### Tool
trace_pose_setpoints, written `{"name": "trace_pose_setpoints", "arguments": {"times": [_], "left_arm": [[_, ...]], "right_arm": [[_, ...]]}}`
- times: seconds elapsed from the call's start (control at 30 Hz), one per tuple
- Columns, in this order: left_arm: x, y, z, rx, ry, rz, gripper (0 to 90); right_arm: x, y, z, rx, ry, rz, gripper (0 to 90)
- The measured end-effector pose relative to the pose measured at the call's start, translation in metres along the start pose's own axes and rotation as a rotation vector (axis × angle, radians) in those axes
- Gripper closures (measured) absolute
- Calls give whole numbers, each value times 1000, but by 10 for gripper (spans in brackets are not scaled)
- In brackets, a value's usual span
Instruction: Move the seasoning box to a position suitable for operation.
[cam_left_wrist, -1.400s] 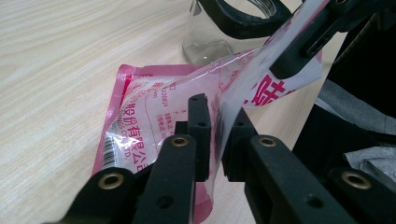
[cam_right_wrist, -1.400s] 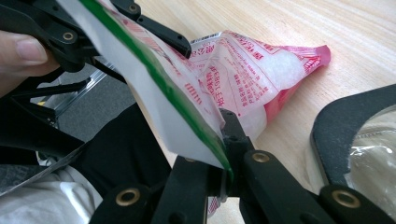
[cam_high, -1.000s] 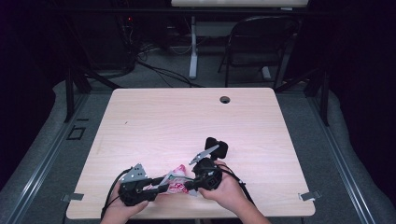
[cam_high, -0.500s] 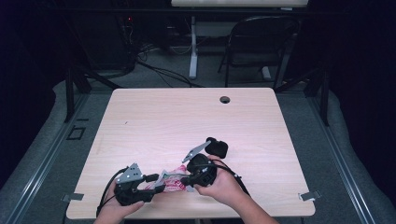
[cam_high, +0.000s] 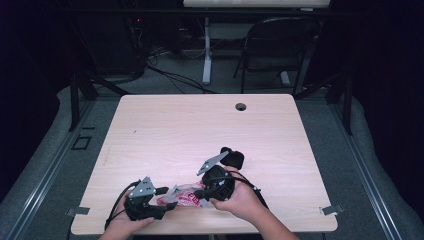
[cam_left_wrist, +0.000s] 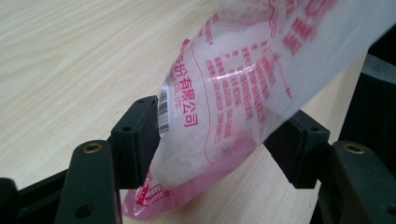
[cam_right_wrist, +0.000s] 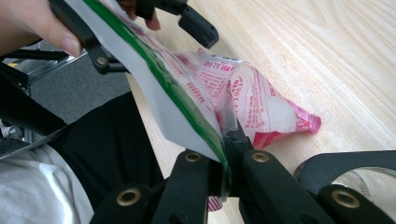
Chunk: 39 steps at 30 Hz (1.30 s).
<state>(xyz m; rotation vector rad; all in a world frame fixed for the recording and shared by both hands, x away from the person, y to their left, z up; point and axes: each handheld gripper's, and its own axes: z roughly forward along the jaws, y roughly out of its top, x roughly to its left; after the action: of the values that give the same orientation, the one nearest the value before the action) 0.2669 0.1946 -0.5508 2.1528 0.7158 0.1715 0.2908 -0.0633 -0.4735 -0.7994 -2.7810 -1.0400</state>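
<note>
Between the grippers, a clear pink-printed bag (cam_left_wrist: 233, 93) holds white contents.

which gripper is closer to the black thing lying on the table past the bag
Right. The right gripper sits just in front of the black object, shut on the plastic bag. The left gripper lies farther off, beyond the bag, its jaws having just opened around it.

From above, the bag (cam_high: 184, 195) is too small to read, half tucked under the right tool (cam_high: 202, 194). In the left tool view its top runs off the frame. The right tool view cuts off the jar (cam_right_wrist: 373, 184) at the corner.
</note>
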Motion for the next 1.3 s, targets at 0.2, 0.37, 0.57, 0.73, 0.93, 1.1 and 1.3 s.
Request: {"name": "trace_pose_setpoints", "arguments": {"times": [0.2,0.37,0.57,0.73,0.93,1.1,1.3], "left_arm": [[3,-3,10,8,-35,-10,353],[5,-5,14,10,-74,-2,310],[2,-6,21,21,-97,17,252],[1,-7,25,24,-110,12,230],[3,-9,28,31,-129,0,228],[4,-10,29,12,-141,-17,246],[4,-10,31,21,-130,-10,349]], "right_arm": [[4,-2,-2,-6,0,-14,900],[5,-3,-4,-19,1,-23,900],[9,-1,-6,-12,4,-57,900],[11,0,-10,-14,5,-73,900],[15,0,-14,-30,9,-90,900],[18,1,-18,-42,7,-105,900],[16,0,-19,-50,4,-102,900]]}}
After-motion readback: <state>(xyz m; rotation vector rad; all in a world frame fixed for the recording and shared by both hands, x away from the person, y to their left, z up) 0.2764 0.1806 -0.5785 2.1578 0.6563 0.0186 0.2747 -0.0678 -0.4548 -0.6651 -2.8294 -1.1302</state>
